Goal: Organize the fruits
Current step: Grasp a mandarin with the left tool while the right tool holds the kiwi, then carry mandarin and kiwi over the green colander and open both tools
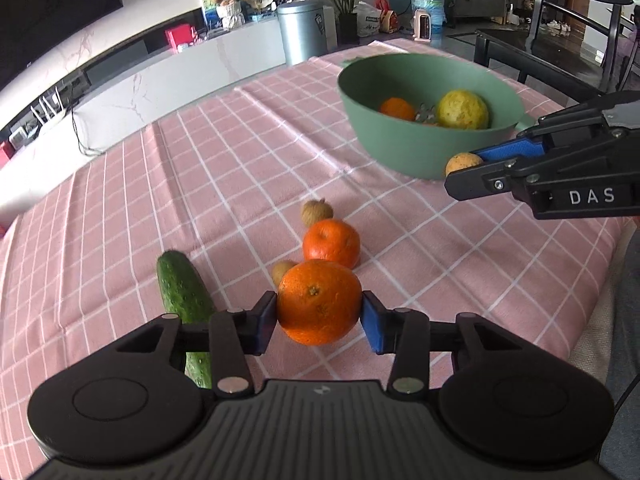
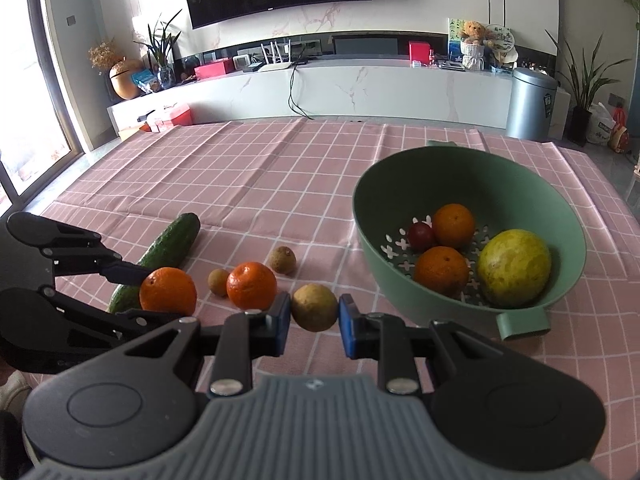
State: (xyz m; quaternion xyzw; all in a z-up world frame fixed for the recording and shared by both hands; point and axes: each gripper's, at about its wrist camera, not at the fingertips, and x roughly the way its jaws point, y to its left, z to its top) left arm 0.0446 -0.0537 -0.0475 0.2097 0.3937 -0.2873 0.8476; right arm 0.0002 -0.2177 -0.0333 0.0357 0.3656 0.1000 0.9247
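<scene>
While our left gripper [image 1: 320, 312] pinched an orange [image 1: 319, 302], our right gripper [image 2: 315, 316] squeezed a small yellowish fruit [image 2: 314, 307] at the green bowl's [image 2: 420, 300] eight o'clock.

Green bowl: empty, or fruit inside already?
Not empty: the green bowl holds two oranges, a small red fruit and a large yellow-green fruit.

Sitting pinched between blue pads: a large orange [image 1: 319, 302], stem scar facing up, and a small yellowish-brown round fruit [image 2: 314, 307]. Lying on the pink checked cloth: another orange [image 1: 331, 243], two small brown fruits [image 1: 316, 211] [image 1: 282, 272], a dark cucumber [image 1: 185, 300]. Resting in the green colander bowl [image 2: 400, 184]: two oranges [image 2: 453, 225] [image 2: 441, 270], a red plum [image 2: 420, 236], a big yellow-green fruit [image 2: 514, 267].
</scene>
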